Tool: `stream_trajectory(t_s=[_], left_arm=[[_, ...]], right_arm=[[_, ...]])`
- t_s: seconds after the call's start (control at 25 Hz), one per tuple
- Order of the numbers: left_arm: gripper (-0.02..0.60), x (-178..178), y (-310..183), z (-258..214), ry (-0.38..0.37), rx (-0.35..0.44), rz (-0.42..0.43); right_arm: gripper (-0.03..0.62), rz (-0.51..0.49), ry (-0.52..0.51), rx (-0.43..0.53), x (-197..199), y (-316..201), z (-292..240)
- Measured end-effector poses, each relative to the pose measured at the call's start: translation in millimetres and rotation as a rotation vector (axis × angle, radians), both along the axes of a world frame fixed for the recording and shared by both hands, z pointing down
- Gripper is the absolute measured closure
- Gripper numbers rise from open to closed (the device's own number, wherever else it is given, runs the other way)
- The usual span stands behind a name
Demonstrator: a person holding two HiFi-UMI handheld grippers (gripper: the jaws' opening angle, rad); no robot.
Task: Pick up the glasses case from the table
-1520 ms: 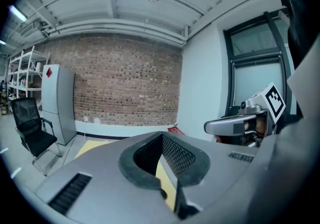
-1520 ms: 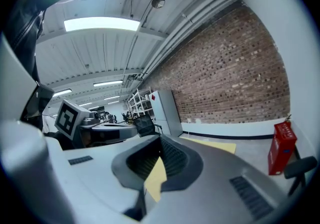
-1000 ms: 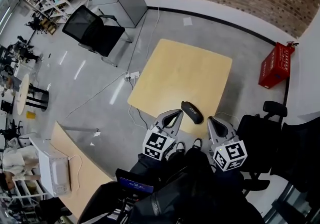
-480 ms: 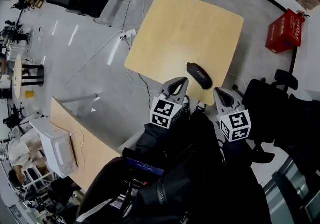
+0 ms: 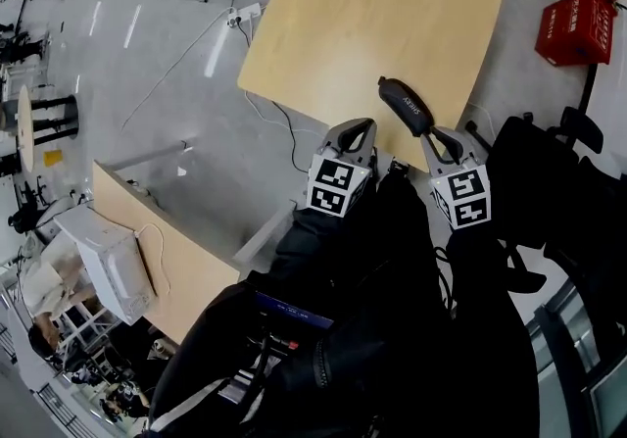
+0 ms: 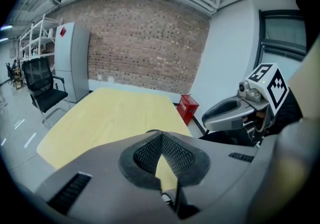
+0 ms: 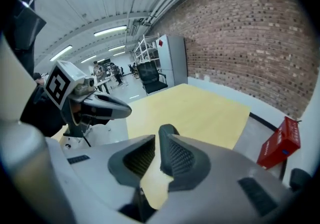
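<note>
the black glasses case [image 5: 405, 105] lies untouched on the pale wooden surface [image 5: 323, 24], close to the edge nearest the person. the right claw [image 5: 431, 135] hangs just beside the case's near end, jaws a narrow slit (they have just been opening) with nothing between them. the left claw [image 5: 364, 124] hovers at the same edge, tips together, empty.

Table [image 5: 372, 24]: pale wood-look top, smooth, matt with a faint sheen. Glasses case [image 5: 405, 105]: black, smooth shell, low gloss; the material cannot be told. Left gripper [image 5: 359, 126]: grey moulded plastic, matt. Its pads [image 6: 150, 155]: black, rubber-like, with a fine cross-hatched texture. Marker cube [image 5: 335, 186]: flat matt faces printed in black and white. Floor [image 5: 176, 83]: grey, smooth, glossy, reflecting the lights. Far wall [image 6: 145, 42]: bare brick, rough. Crate [image 5: 573, 26] at right: red plastic.
</note>
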State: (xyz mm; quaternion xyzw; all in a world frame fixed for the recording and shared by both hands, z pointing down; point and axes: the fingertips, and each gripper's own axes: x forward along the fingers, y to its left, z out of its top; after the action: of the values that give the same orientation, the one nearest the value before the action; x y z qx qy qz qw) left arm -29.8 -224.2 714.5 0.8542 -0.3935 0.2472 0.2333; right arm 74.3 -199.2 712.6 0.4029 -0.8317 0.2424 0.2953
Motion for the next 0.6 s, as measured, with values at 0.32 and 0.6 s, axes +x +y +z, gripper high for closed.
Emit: stream_trajectory(t_s=[0.32,0.6], left_arm=[[0.581,-2.3,1.4,31.8,0.001,-0.061,0.005],[0.581,0.3,5.0,46.0,0.004,-0.102,0.016]], right_arm=[[0.417,-0.048,0.094,-0.074,-2.2,-14.0,55.9],[0.306,-0.096,0.179,-0.144,-2.2,-21.9,99.4]])
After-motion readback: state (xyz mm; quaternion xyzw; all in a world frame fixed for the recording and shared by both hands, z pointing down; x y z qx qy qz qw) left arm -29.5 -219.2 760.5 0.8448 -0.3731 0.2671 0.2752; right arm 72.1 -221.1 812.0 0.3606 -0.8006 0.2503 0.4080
